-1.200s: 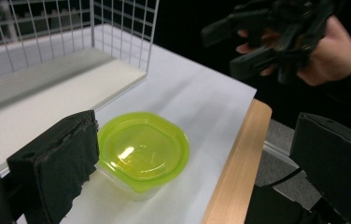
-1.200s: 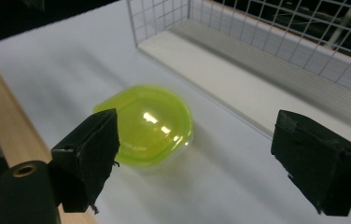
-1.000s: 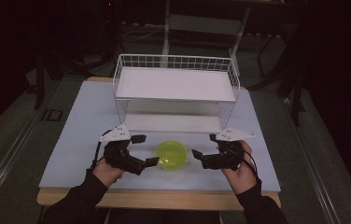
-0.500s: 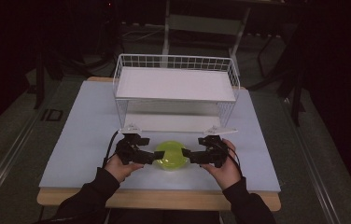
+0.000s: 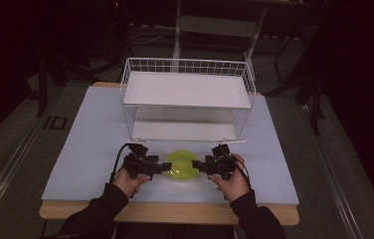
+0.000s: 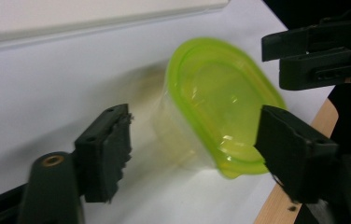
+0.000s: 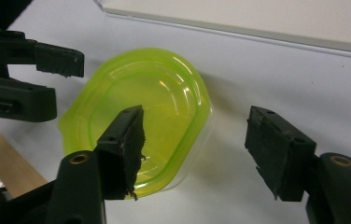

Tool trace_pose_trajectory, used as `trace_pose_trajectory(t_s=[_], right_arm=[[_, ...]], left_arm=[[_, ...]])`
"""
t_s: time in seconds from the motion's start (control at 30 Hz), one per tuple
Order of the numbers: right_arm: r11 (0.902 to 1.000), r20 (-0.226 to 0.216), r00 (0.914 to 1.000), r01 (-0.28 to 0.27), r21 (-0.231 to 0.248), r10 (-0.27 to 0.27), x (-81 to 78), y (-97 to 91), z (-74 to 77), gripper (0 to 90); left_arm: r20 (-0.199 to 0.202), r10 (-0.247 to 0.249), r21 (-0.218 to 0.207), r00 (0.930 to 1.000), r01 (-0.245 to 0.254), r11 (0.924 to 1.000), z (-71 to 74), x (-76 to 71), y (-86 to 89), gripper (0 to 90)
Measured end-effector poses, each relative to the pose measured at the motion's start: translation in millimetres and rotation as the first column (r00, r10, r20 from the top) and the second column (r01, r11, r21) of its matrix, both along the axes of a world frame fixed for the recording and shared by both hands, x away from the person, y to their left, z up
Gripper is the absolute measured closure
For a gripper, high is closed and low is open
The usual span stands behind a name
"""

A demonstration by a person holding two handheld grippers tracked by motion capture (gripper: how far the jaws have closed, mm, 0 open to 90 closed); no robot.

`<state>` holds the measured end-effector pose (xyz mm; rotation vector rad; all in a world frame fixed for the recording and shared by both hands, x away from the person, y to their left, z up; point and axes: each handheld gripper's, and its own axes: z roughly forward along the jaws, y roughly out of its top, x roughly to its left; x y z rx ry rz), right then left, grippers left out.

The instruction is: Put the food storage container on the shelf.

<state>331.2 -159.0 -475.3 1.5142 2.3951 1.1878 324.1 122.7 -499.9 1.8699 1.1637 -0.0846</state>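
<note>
Fingers [image 6: 106, 154] of the left gripper [image 6: 197, 149] are standing apart on either side of the green container [image 6: 215, 107], and they are not pressing on it: one black pad is sitting clear of the clear wall, the other is hanging just past the lid's edge. Those jaws have just been closing, with the container between them but still ungrasped. Over on the other side, the right gripper [image 7: 201, 149] is doing much the same: its fingers [image 7: 127, 144] are released, one pad hovering over the green lid, the other well off to the side above bare table, jaws just closing in too, nothing clamped yet.

Looking down from the high view, the left gripper [image 5: 147, 165] is sitting just at the container's left rim and the right gripper [image 5: 214, 164] just at its right rim, each pointing inward at it. Two hands are wrapping the gripper bodies, dark sleeves trailing back from the container toward the table's near edge.

The green container [image 5: 183, 165] itself is resting on the pale table [image 5: 90, 144], lid on, near the front edge. Just behind the container is standing the white wire rack [image 5: 187, 99], its lower shelf's front lip close beyond the lid.
</note>
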Motion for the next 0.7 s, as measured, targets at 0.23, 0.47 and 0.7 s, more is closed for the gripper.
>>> trace_pose_trajectory(t_s=[0.23, 0.47, 0.7], right_arm=[[0.9985, -0.034, 0.9993, -0.018, -0.051, 0.017, -2.5, 6.7, -7.9, 50.2], [0.9992, -0.060, 0.9978, -0.030, -0.027, 0.028, -5.4, 8.1, -6.8, 69.7], [1.0000, -0.046, 0.9989, -0.003, -0.008, 0.003, -11.9, 8.0, -1.1, 79.1]], left_arm=[[-0.059, -0.024, 0.007, 0.9980, 0.024, 0.9997, -5.8, -0.2, -3.5, 45.9], [-0.074, -0.051, 0.018, 0.9959, 0.053, 0.9984, -1.7, -5.8, -8.8, 62.8], [-0.071, -0.028, 0.036, 0.9971, 0.030, 0.9989, 2.2, -16.8, -10.6, 75.3]])
